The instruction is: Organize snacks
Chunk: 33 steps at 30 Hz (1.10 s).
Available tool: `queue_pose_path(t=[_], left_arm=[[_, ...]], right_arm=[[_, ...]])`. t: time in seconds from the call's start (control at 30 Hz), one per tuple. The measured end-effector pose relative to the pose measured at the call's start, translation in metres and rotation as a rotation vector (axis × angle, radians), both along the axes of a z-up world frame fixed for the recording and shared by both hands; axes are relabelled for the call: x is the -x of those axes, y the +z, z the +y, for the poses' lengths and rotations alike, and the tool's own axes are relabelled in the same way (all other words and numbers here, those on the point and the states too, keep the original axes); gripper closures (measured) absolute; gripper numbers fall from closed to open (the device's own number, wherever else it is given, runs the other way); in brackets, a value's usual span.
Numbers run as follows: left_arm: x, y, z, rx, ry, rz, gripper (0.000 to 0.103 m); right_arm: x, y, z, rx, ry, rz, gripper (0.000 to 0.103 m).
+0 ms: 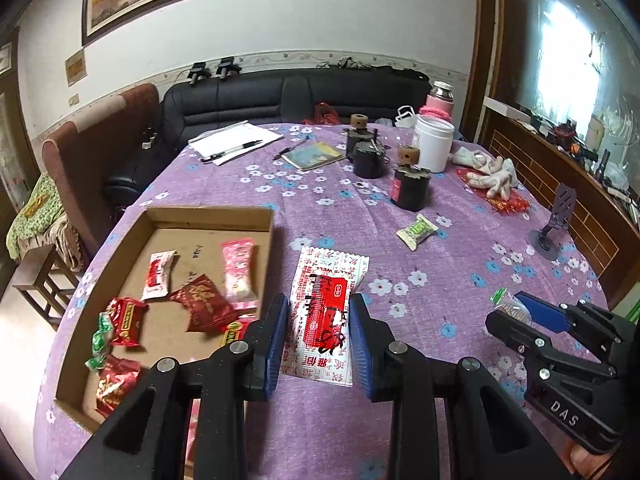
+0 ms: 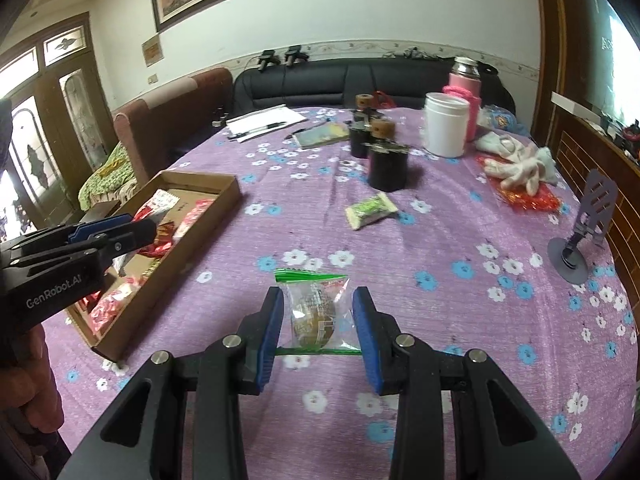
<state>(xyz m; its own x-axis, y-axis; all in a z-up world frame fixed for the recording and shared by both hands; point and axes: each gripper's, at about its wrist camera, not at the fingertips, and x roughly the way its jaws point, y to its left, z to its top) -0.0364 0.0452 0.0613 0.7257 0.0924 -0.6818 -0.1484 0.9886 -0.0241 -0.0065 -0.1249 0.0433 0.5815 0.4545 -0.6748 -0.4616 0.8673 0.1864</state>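
Observation:
A shallow cardboard tray point(image 1: 208, 213) on the purple tablecloth holds several wrapped snacks; it also shows in the right wrist view point(image 2: 200, 178). My left gripper point(image 1: 319, 340) is open, its blue pads on either side of a red-and-white snack packet point(image 1: 326, 316) lying flat just right of the tray. My right gripper point(image 2: 318, 332) is open around a clear packet with green edges and a brown snack inside point(image 2: 314, 314), which lies on the cloth. A green-and-white snack point(image 1: 416, 231) lies loose further back, also in the right wrist view point(image 2: 370, 209).
Dark jars with cork knobs point(image 1: 410, 186), a white canister point(image 1: 434, 142), a pink flask point(image 2: 462, 80), white gloves point(image 2: 520, 168), papers with a pen point(image 1: 234, 144), a small book point(image 1: 314, 155) and a grey phone stand point(image 2: 580, 240) sit on the table. Sofas stand behind.

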Motion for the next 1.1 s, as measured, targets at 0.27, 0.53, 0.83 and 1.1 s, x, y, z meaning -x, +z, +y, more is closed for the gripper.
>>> queue_pose_path(t=[0.27, 0.53, 0.83, 1.1], left_arm=[[0.012, 0.002, 0.024, 0.011, 0.041, -0.008, 0.071], [0.023, 0.003, 0.038, 0.023, 0.060, -0.018, 0.071], [0.032, 0.006, 0.044, 0.027, 0.071, -0.030, 0.071], [0.040, 0.010, 0.055, 0.029, 0.094, -0.045, 0.071]], right_arm=[[0.009, 0.005, 0.033, 0.008, 0.066, -0.011, 0.068], [0.017, 0.011, 0.053, 0.015, 0.098, -0.024, 0.068], [0.023, 0.020, 0.067, 0.019, 0.120, -0.043, 0.068], [0.030, 0.031, 0.082, 0.027, 0.143, -0.069, 0.068]])
